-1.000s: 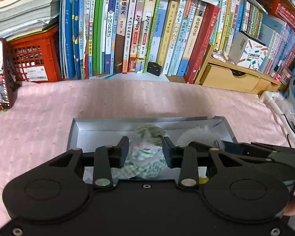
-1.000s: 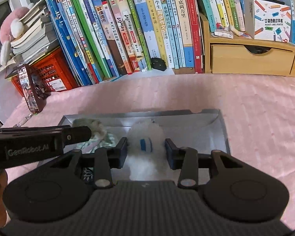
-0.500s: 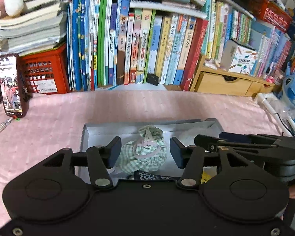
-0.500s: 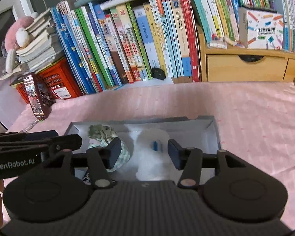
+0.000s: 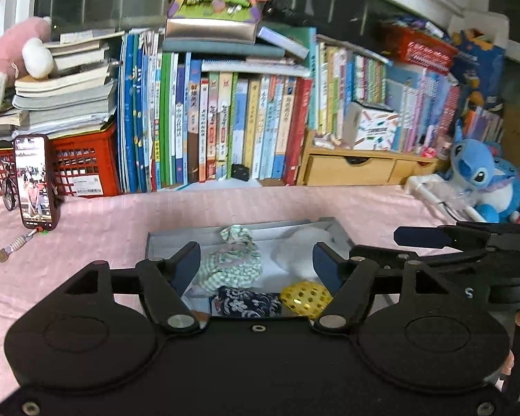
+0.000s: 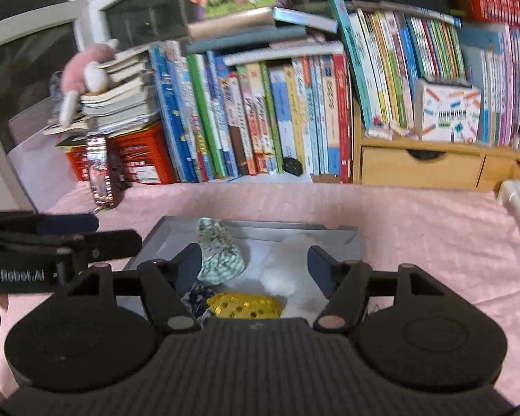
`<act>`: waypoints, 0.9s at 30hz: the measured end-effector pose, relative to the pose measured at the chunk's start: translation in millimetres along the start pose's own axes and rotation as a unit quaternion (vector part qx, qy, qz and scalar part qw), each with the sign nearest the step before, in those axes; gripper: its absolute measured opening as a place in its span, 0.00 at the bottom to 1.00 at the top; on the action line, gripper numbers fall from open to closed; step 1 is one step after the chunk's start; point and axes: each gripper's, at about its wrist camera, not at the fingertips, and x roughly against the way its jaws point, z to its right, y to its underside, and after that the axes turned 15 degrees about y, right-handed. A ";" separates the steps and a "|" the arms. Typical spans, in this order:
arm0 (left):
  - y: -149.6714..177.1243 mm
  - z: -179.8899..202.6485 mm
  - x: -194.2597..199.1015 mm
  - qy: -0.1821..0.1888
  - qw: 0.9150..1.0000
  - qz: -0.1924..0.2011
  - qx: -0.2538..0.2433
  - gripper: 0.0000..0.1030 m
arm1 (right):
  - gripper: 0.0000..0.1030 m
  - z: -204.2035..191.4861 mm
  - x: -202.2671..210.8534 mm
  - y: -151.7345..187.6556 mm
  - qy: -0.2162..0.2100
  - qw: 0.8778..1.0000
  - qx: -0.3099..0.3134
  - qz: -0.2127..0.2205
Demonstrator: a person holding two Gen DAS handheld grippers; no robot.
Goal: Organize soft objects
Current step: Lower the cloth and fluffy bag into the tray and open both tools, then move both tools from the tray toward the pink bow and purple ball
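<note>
Blue plush (image 5: 482, 180) shows only in left view; both tongs open.

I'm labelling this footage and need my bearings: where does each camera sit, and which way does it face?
Left wrist: on the left gripper, facing along its open fingers over the grey tray toward the bookshelf; the right gripper shows on its right side.
Right wrist: on the right gripper, open too, facing the same way; the left gripper enters from the left.
Shared: the tray's green checked pouch, white fluffy item, yellow dotted item, and the pink cloth.
</note>
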 end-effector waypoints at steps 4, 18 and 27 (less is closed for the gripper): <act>15.2 8.5 25.0 0.017 1.000 0.021 -0.002 0.71 | 0.80 4.7 26.7 11.9 -0.005 1.000 0.005 0.021; 97.8 40.8 65.5 0.057 0.997 0.031 -0.031 0.73 | 0.82 42.4 81.5 64.2 -0.004 0.999 -0.031 0.044; 155.8 61.6 81.7 0.063 0.996 0.050 -0.041 0.74 | 0.83 62.1 97.5 105.3 0.016 0.996 -0.067 0.051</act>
